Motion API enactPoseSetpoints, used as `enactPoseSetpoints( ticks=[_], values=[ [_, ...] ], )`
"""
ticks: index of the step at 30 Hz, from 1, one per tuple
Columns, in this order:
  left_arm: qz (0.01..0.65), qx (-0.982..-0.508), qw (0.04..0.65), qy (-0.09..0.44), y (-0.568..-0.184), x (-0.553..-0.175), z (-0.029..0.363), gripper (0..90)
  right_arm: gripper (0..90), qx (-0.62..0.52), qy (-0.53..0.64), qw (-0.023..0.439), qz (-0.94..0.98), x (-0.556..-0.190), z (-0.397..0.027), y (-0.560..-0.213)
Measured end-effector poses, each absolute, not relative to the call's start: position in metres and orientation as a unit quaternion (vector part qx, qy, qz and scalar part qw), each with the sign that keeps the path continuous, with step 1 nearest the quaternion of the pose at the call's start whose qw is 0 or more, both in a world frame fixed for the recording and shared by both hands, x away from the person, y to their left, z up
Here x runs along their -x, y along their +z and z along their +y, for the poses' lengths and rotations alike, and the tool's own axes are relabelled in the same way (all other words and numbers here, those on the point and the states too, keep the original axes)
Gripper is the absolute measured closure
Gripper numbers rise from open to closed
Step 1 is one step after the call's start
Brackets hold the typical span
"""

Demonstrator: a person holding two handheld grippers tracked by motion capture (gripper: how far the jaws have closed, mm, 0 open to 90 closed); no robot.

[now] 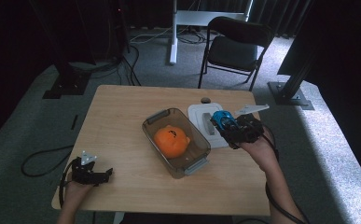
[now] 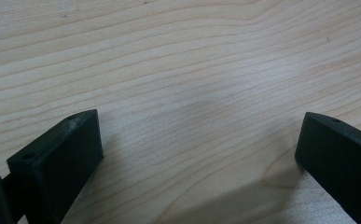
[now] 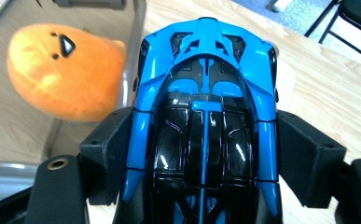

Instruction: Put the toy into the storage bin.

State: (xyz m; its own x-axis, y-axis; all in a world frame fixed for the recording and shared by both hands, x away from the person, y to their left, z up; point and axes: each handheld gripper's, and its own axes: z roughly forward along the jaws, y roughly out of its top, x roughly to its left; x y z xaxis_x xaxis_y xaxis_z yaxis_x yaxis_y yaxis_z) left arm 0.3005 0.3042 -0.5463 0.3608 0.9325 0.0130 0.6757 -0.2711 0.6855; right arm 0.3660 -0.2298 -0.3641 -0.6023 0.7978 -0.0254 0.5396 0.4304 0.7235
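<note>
A light wooden desk (image 1: 122,116) seen from above, with a person's forearms coming in from the near edge, each hand holding a black two-jawed claw.

The right claw (image 1: 225,125) is on the right half of the desk, raised above a white lid (image 1: 201,114) that lies flat there. Its jaws are pinching a blue and black toy car (image 1: 223,119) by its two sides. In the right gripper view the toy car (image 3: 206,107) sits lengthwise between the two black jaws, which press against its flanks, and its far end points away from the hand.

Just left of the toy car, at the middle of the desk, stands a clear plastic container (image 1: 157,119) with grey handles, set at an angle. Inside it lies an orange plush toy (image 1: 171,141) with a small dark face. The right gripper view shows the plush toy (image 3: 61,70) behind the container's clear wall, to the left of the car.

The left claw (image 1: 108,173) rests at the near left corner of the desk, well apart from the container. Its jaws are spread wide with nothing between them; the left gripper view shows bare wood grain between them.

Beyond the desk's far edge, a black folding chair (image 1: 236,46) stands on grey carpet.
</note>
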Motion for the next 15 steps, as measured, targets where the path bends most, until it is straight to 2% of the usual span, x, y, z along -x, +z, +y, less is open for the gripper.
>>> enactPoseSetpoints(
  ticks=[15],
  values=[
    [0.523, -0.768, 0.300, 0.213, -0.546, -0.300, 0.304, 1.1, 25.4, -0.364, 0.353, 0.164, 0.846, -0.371, -0.174, -0.358]
  ],
)
